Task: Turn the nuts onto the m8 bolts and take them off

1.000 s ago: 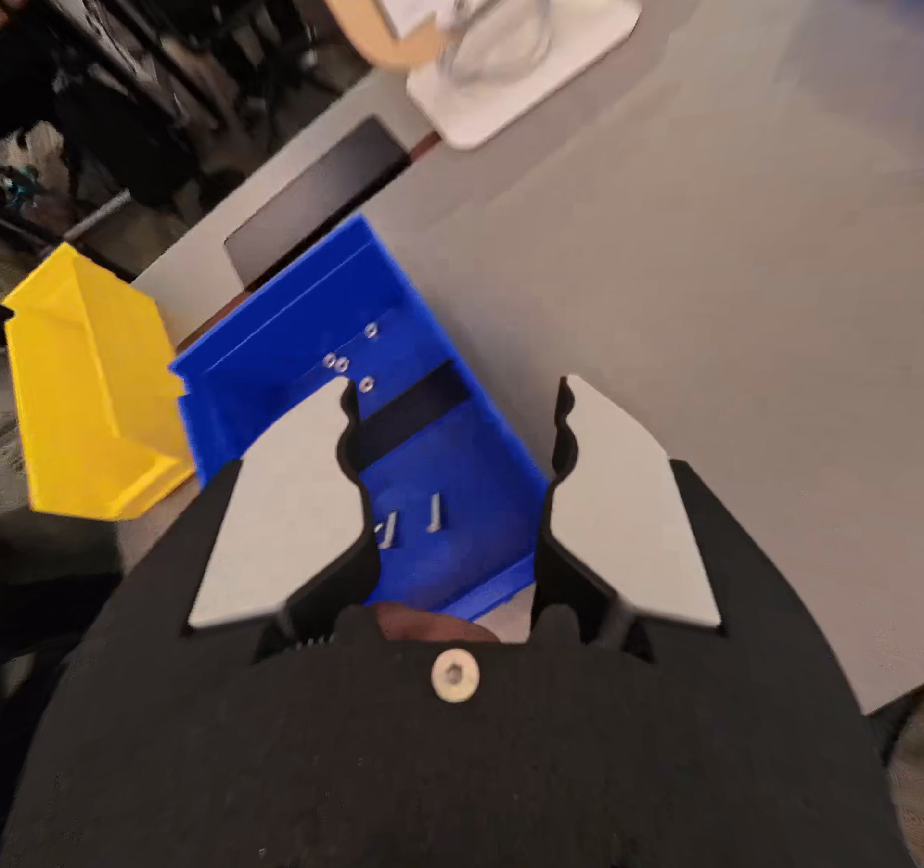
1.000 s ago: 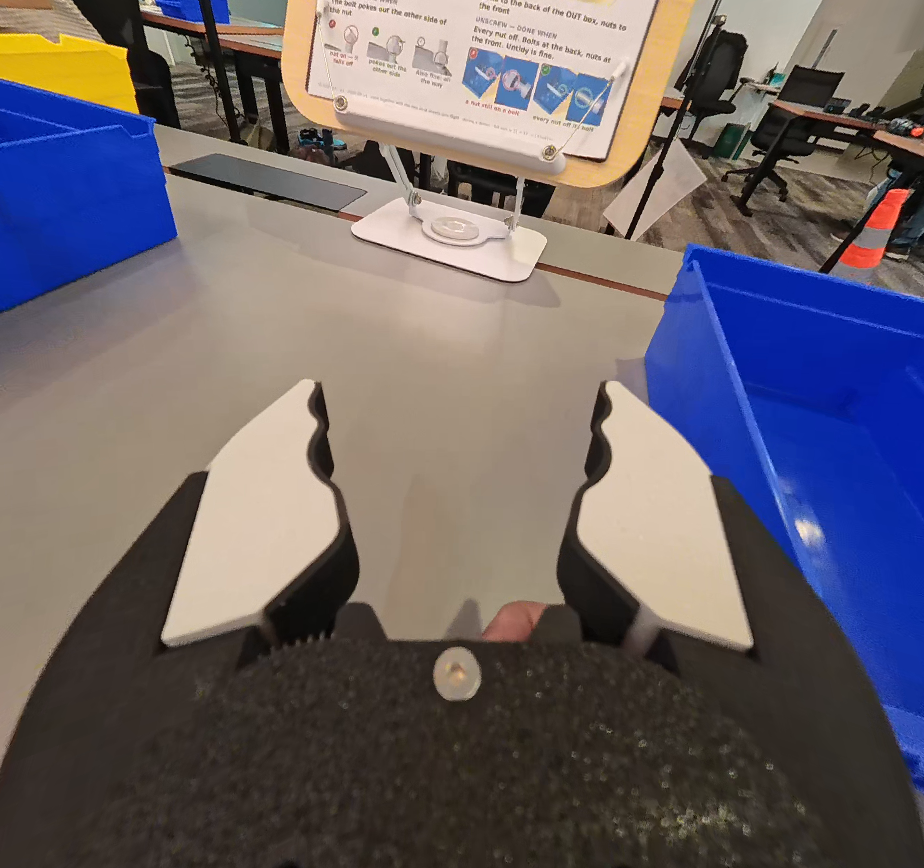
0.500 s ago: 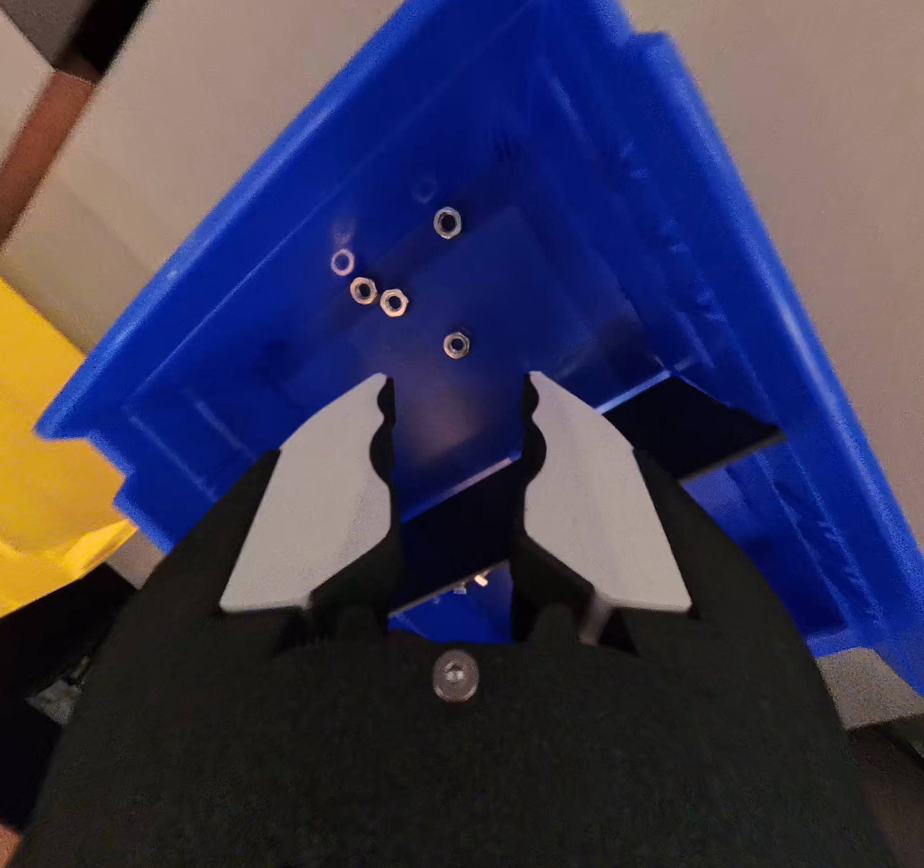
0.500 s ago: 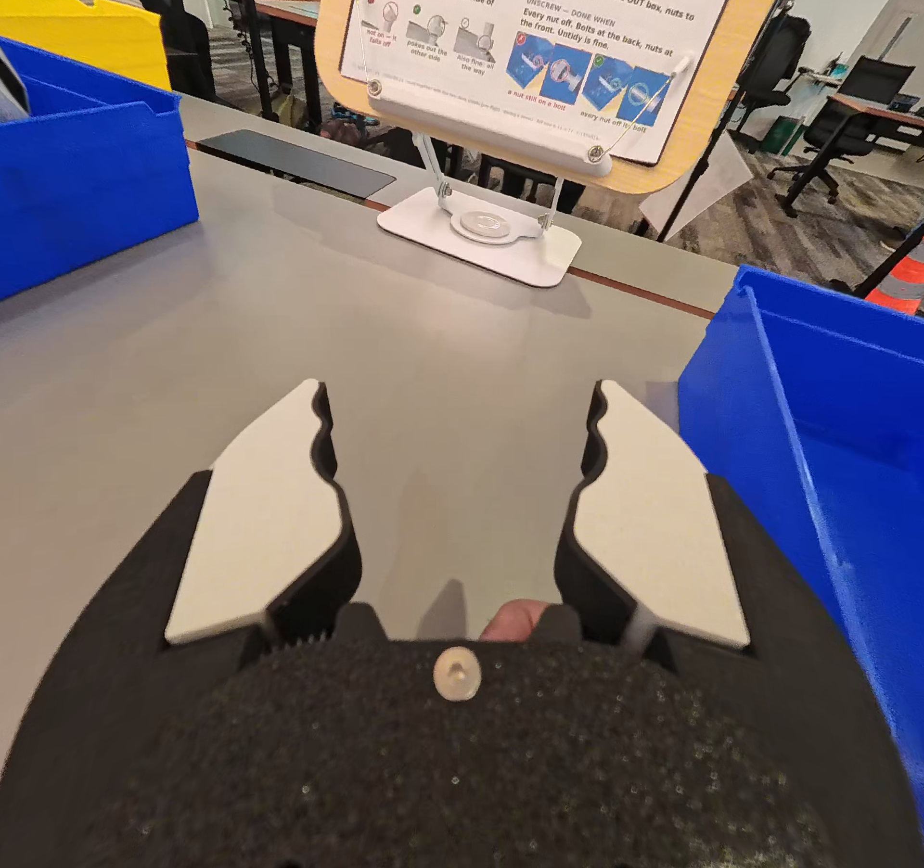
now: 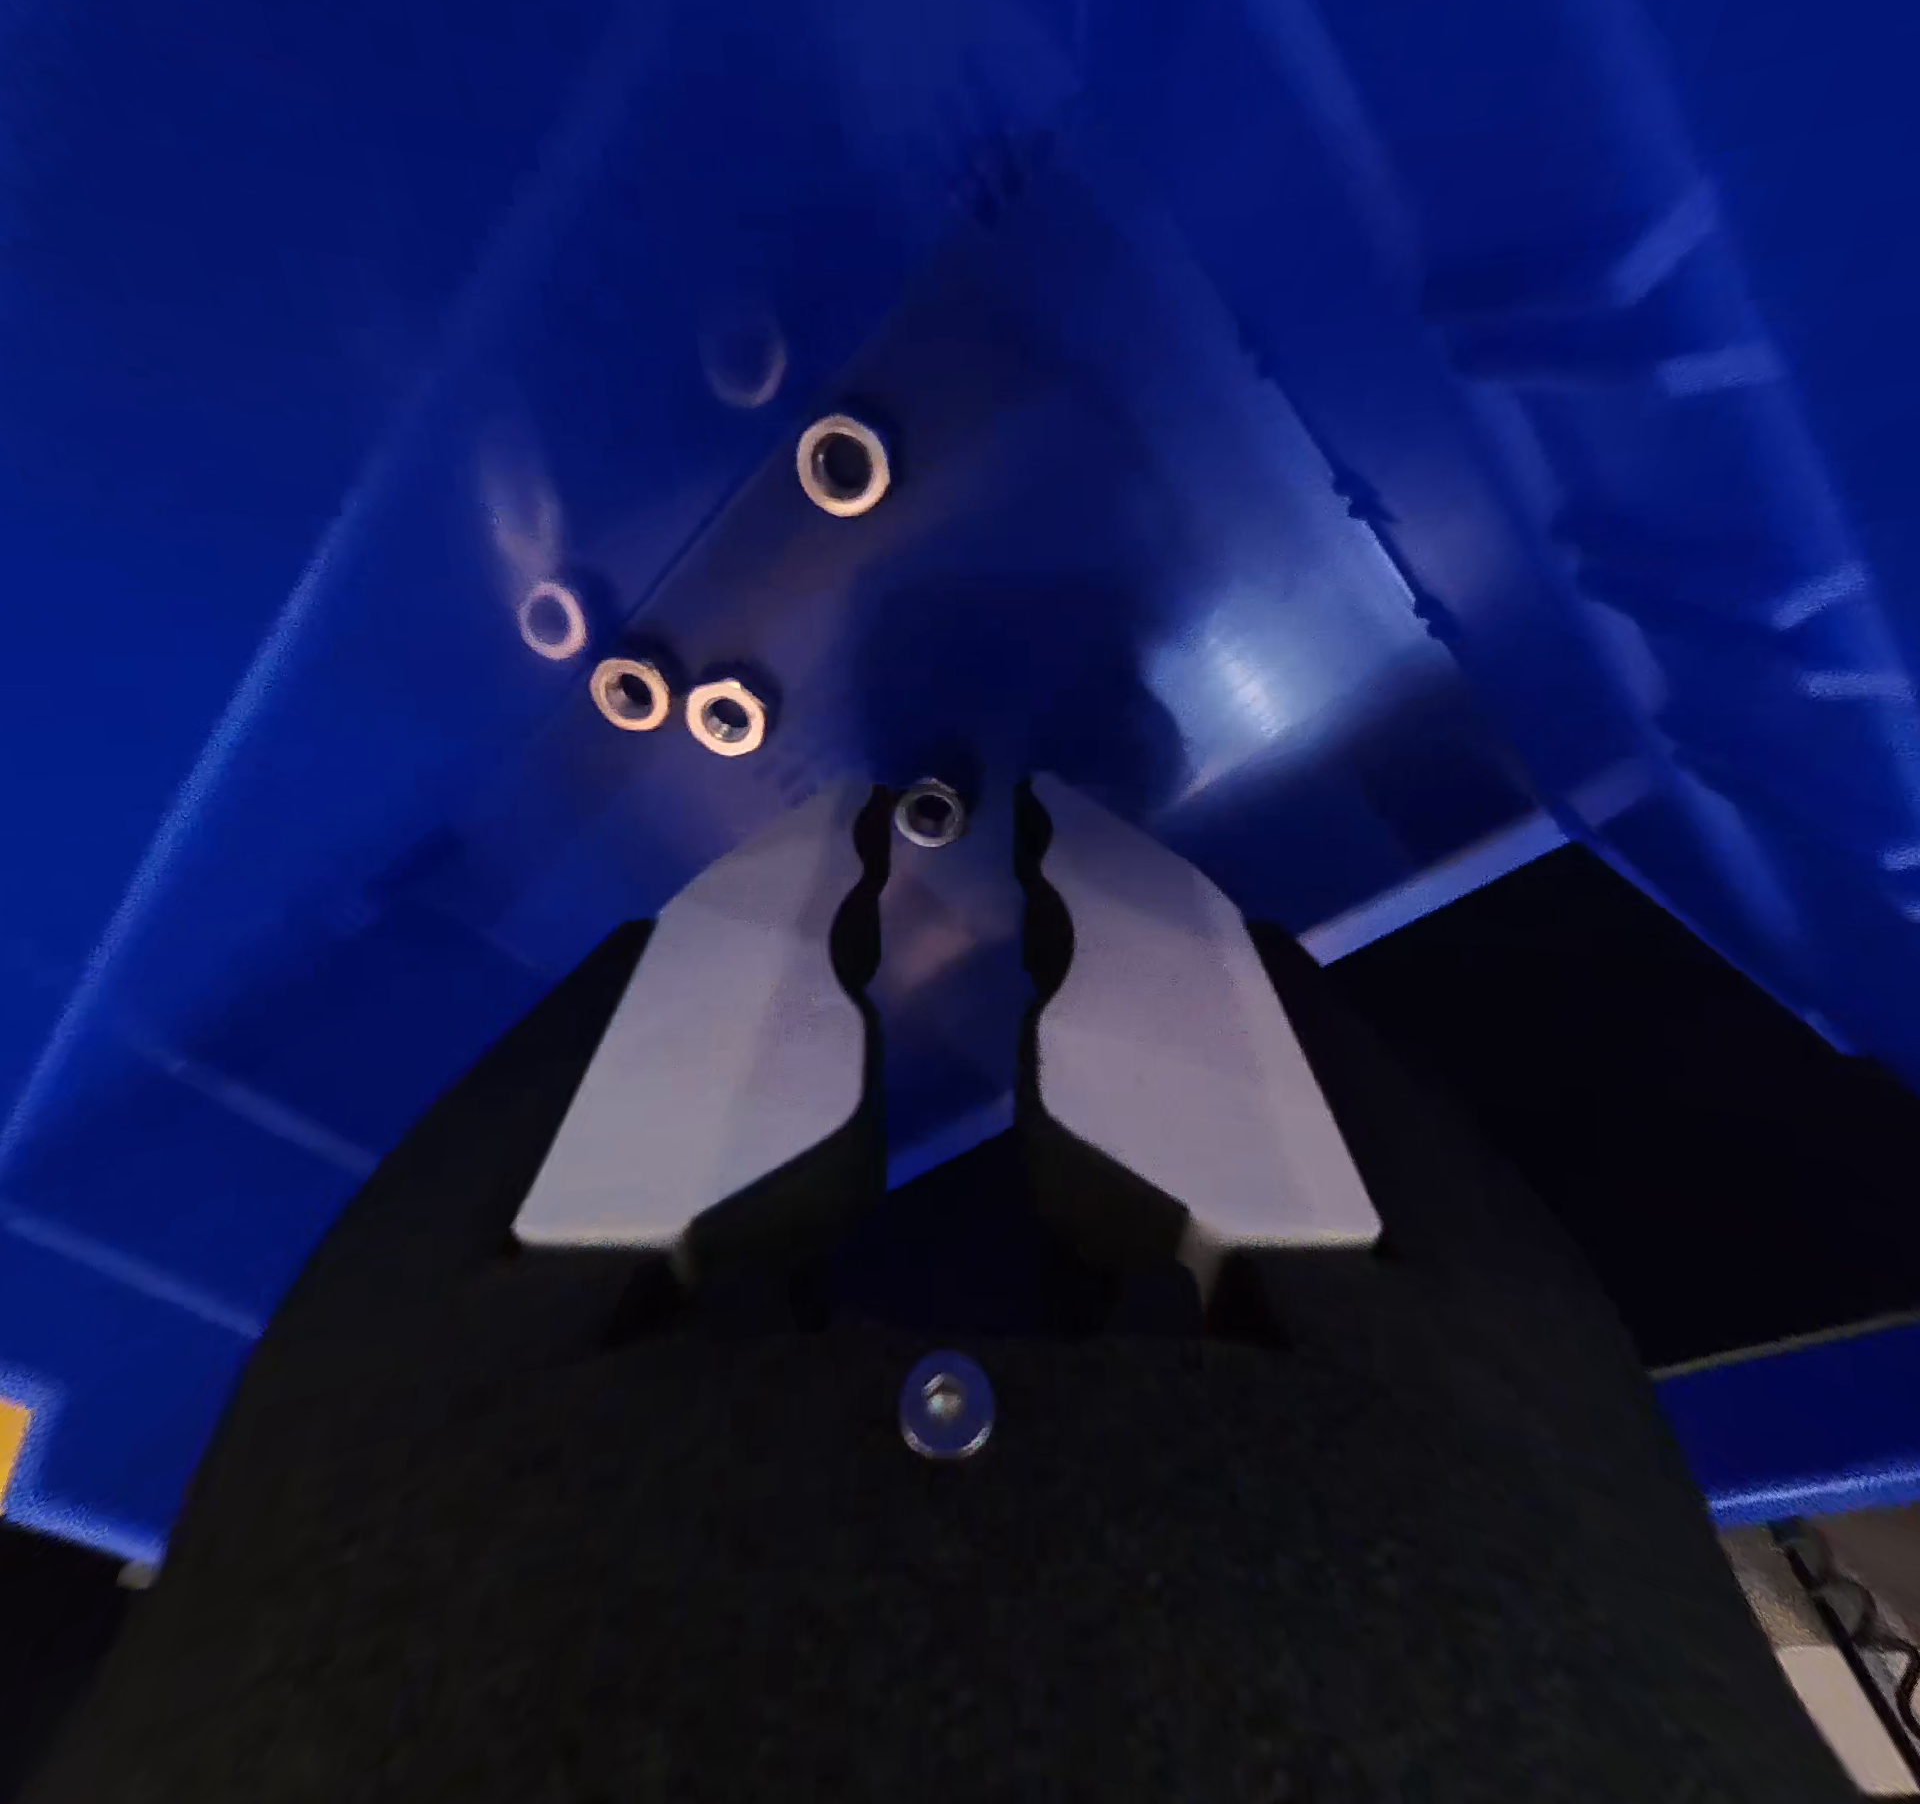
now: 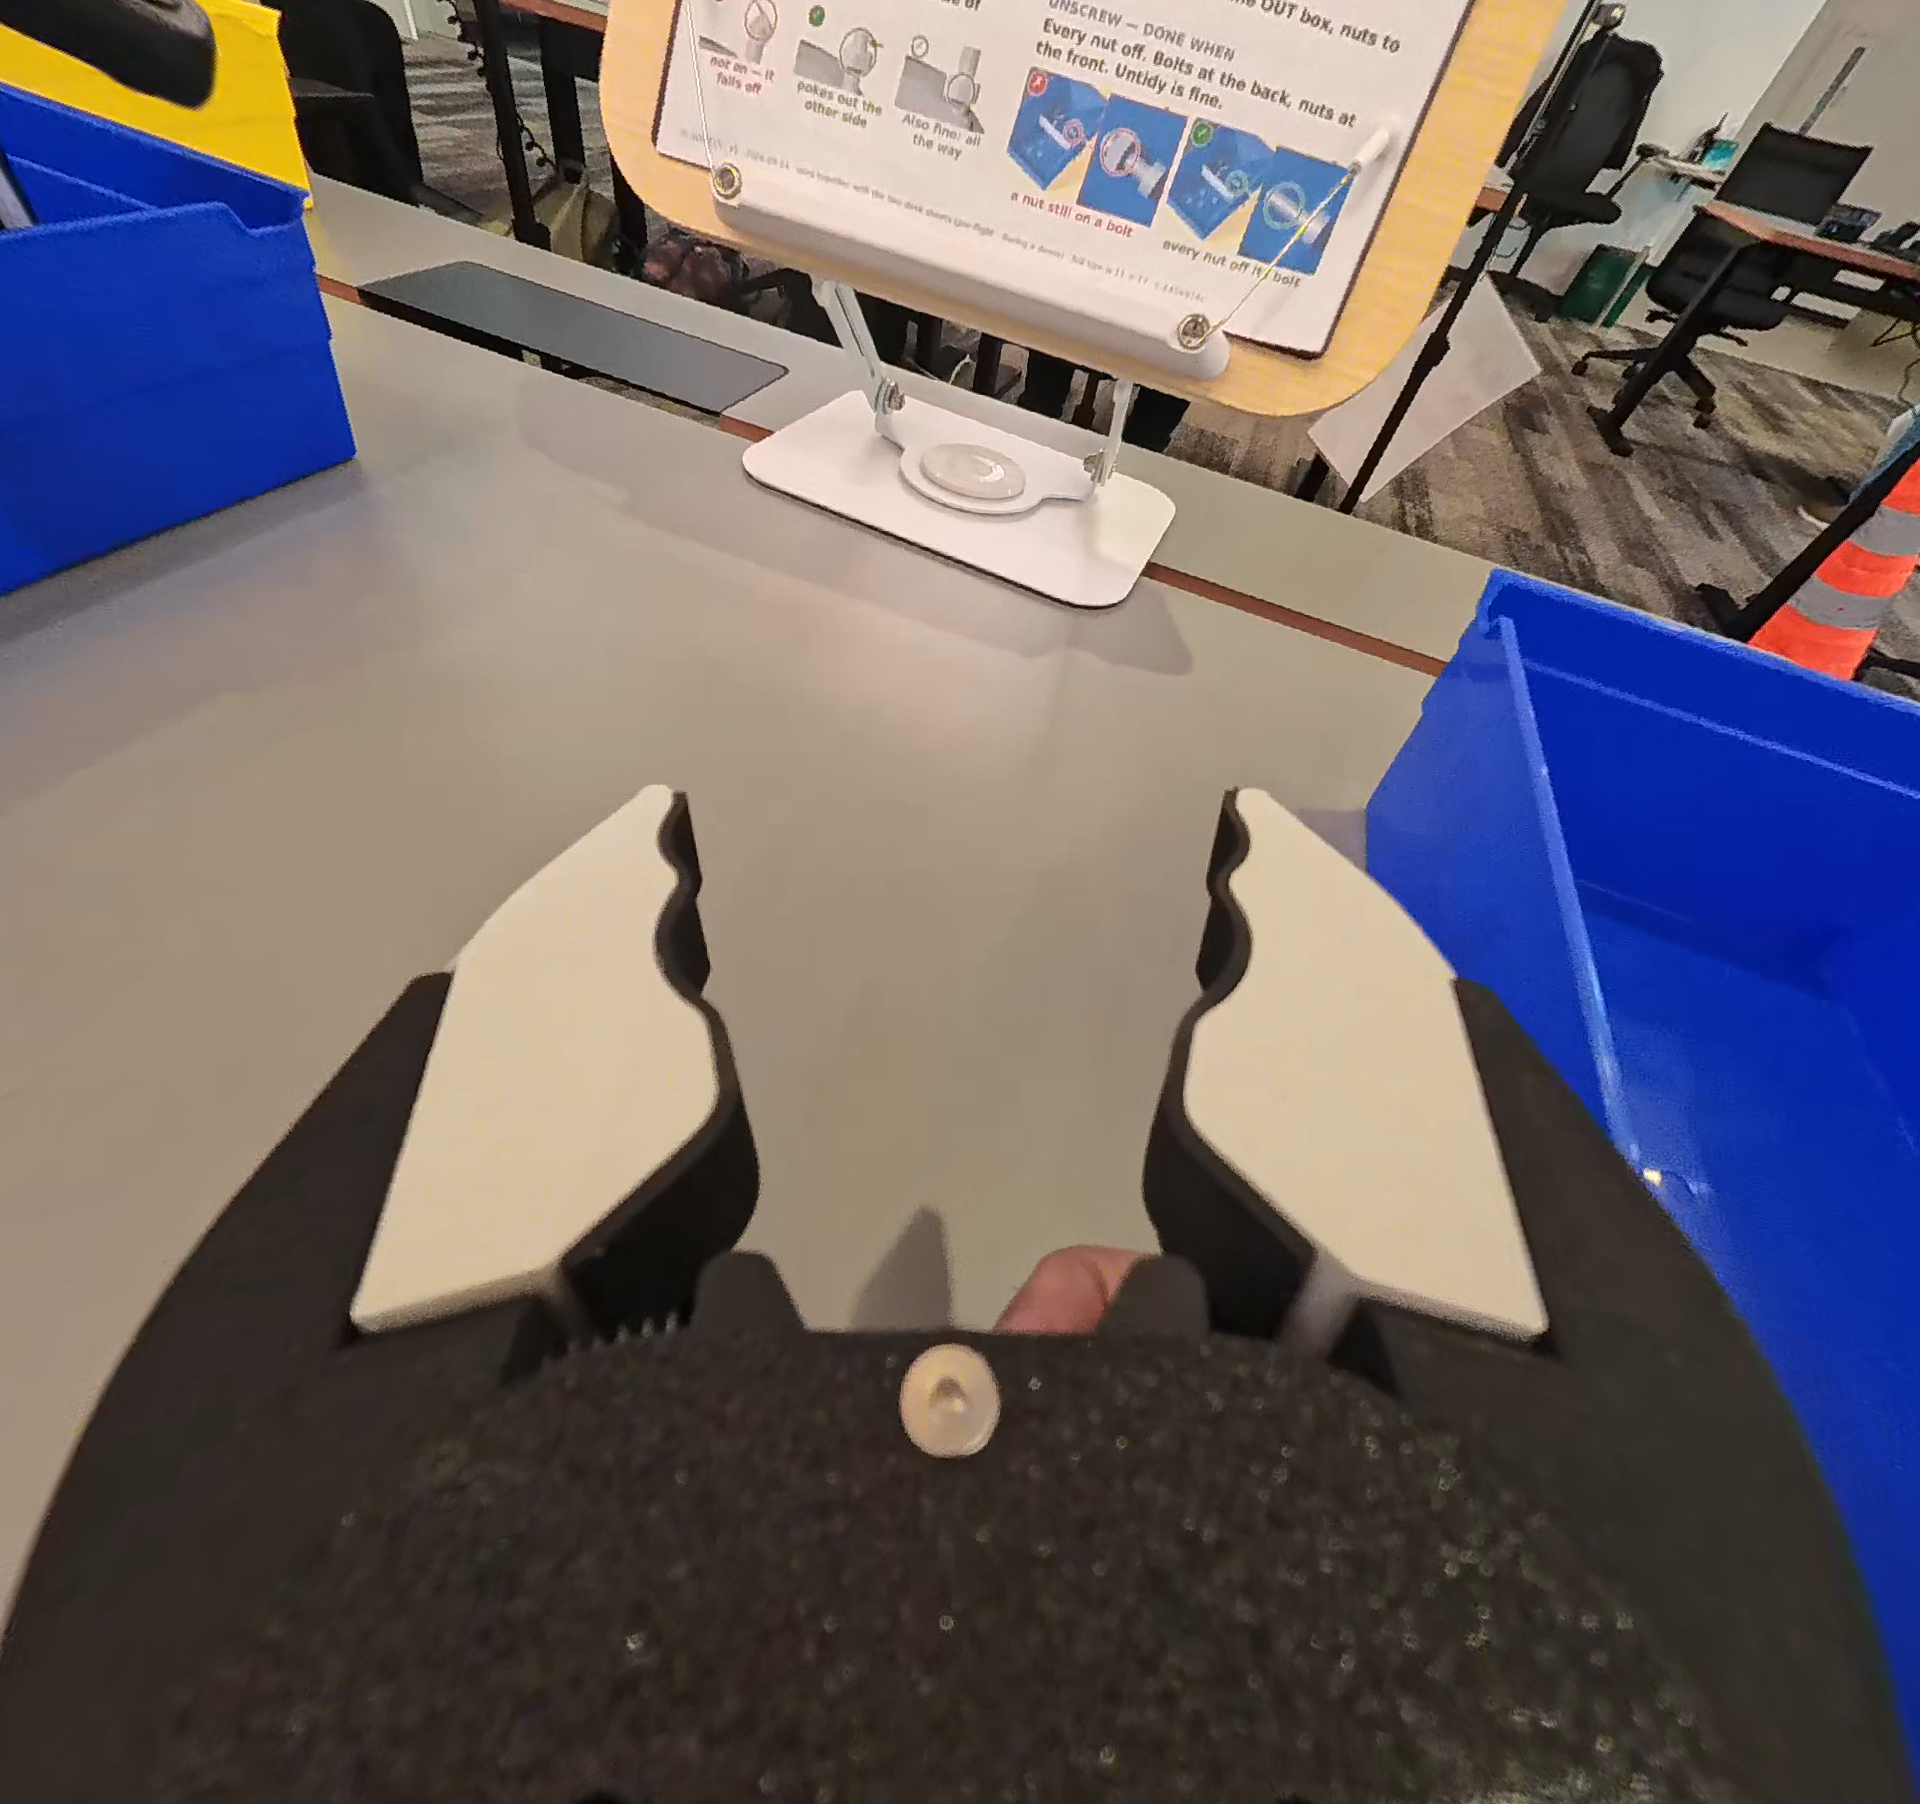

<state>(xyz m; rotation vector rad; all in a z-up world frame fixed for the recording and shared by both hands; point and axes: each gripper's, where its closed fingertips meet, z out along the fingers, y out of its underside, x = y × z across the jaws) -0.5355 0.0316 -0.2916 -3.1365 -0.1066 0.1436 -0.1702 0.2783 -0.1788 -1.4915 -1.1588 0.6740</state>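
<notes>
Reaching into the blue plastic bin [image 5: 1351, 196], my left fingers [image 5: 945, 798] stand narrowly parted, unclosed, around one small silver steel hex nut [image 5: 928, 812] lying flat on the bin floor. Three more nuts [image 5: 842, 464] lie further left and beyond. Judgement: light, rigid, slippery; best pinched across opposite flats. No bolts in view. My right fingers [image 6: 951, 809] are spread wide and empty over the grey tabletop [image 6: 416, 715], beside a second blue bin [image 6: 1714, 923]. An office room lies beyond.
</notes>
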